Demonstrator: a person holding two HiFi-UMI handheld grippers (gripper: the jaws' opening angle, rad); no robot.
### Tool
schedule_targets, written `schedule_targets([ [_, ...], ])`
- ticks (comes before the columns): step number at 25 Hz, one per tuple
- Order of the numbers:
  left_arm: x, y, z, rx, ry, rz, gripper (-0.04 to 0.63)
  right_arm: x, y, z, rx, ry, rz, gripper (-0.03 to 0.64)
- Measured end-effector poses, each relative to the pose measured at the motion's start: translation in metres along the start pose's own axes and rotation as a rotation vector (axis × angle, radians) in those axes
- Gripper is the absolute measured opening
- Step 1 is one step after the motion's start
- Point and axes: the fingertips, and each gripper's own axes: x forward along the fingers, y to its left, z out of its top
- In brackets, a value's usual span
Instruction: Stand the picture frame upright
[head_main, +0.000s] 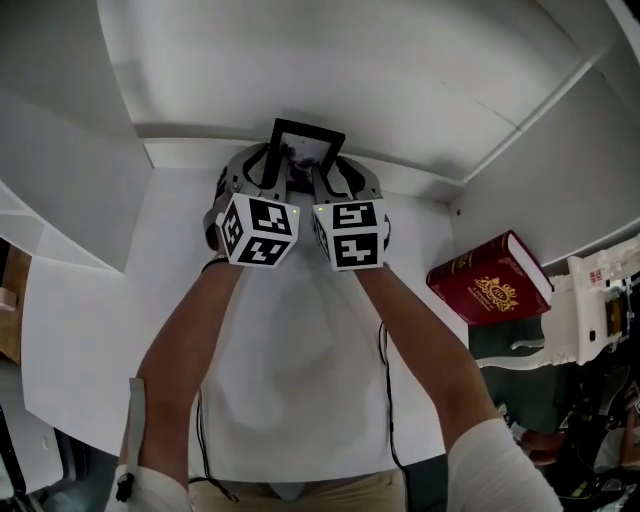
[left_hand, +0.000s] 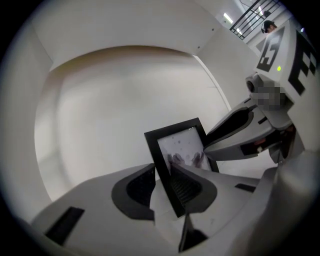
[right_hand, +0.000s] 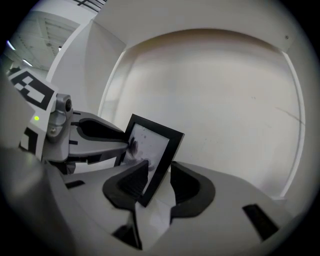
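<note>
Nearest the wearer, two bare forearms reach forward over a white shelf surface, set close together so both tools meet one small item. Next, a pair of marker cubes, side by side and almost touching. Beyond them, the left gripper: jaws drawn narrow, pads pressing on the left side bar of the picture frame, evidently the hold that steadies it. Alongside, the right gripper: jaws wider, straddling the frame's right side bar with a visible gap at the outer pad, so it guards rather than clamps. The frame itself: black border, pale glass marked with smudges, standing nearly upright with a slight lean, at the rear of the shelf between both tools. Its foot is hidden behind the jaws, so contact with the surface cannot be confirmed. Judged stage: final setting, with release yet to come. Off to the right, well apart, a red book. Farthest, the white back wall.
</note>
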Motion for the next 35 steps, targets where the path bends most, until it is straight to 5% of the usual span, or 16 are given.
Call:
schedule_targets([
  [20, 0.014, -0.007, -0.008, 0.027, 0.023, -0.015, 0.106, 0.013, -0.009, -0.007, -0.1, -0.002, -0.033, 0.158],
  [28, 0.013, -0.008, -0.009, 0.01, 0.031, -0.015, 0.106, 0.013, -0.008, -0.003, 0.019, 0.036, 0.001, 0.186],
  [35, 0.008, -0.001, -0.008, -0.023, 0.024, -0.01, 0.12, 0.01, -0.01, -0.004, 0.016, 0.042, -0.006, 0.189],
])
